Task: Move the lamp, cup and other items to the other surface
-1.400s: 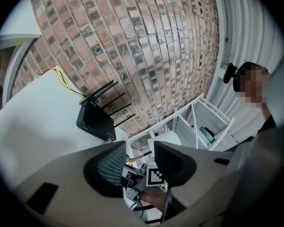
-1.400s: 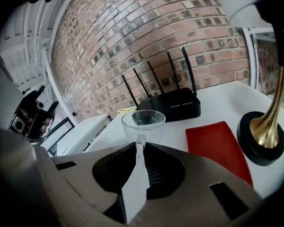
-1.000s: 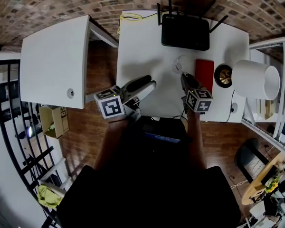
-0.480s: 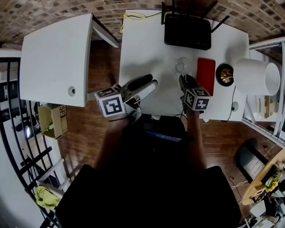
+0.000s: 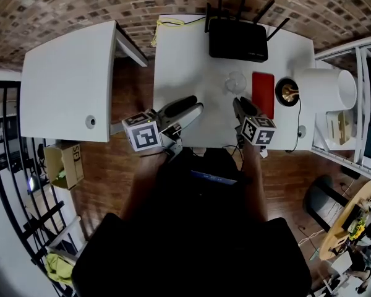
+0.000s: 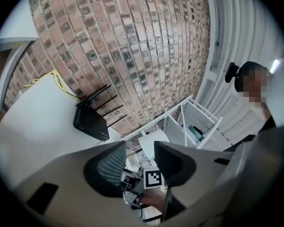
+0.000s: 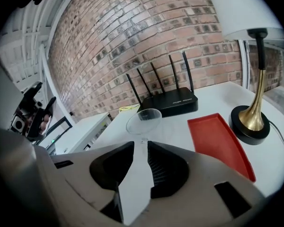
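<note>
**On the middle desk [image 5: 185, 67]: the whole lot sits together**

The lamp [image 5: 324, 90], the clear cup [image 5: 236, 82], a red tray [image 5: 263, 91] and a black router [image 5: 238, 39] all stand near each other here. The white surface [image 5: 68, 79] off to the left carries none of them. That fits either everything waiting to go over there, or everything already landed here, can't call it. Cup looks empty, tray too. The right tongs [image 5: 238, 102] have just been opening, nothing between the jaws, cup just past the tips. The left tongs [image 5: 195, 106] gape open on nothing, over bare desk.
</note>
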`<state>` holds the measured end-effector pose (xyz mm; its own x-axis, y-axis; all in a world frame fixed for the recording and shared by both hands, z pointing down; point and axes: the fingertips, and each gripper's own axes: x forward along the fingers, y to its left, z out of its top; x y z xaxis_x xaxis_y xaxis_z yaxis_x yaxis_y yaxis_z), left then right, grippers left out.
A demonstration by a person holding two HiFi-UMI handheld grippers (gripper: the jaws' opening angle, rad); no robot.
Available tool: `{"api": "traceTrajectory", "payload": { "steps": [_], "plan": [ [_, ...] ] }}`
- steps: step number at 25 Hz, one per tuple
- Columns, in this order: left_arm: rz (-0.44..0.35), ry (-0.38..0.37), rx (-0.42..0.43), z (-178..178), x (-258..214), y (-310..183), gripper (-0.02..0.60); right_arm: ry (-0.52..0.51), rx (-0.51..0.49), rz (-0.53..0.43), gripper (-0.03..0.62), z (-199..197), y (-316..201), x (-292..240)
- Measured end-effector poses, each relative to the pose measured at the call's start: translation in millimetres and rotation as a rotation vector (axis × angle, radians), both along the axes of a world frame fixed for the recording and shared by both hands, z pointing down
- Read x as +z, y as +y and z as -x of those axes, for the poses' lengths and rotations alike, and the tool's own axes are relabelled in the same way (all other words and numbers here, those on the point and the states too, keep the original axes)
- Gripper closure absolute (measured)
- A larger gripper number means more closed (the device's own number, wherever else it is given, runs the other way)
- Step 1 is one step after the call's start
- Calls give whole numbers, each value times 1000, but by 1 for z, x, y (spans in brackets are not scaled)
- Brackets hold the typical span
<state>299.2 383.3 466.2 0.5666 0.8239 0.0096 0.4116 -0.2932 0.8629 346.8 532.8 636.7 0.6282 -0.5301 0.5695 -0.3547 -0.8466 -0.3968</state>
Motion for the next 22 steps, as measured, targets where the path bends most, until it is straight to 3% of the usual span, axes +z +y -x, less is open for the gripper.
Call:
{"api": "traceTrajectory", "payload": {
  "steps": [7,12,14,22],
  "plan": [
    [30,33,32,18,-9,-7,402,80,65,-50,481,18,2,-42],
    [51,55,55,33,-15,-12,402,162,118,-98,562,38,2,-84],
    [58,62,64,40,-17,-12,402,196,133,-123,566,46,4,-101],
    [59,75,90,64,-24,0,403,306,112,-226,569,74,4,-158]
  ]
}}
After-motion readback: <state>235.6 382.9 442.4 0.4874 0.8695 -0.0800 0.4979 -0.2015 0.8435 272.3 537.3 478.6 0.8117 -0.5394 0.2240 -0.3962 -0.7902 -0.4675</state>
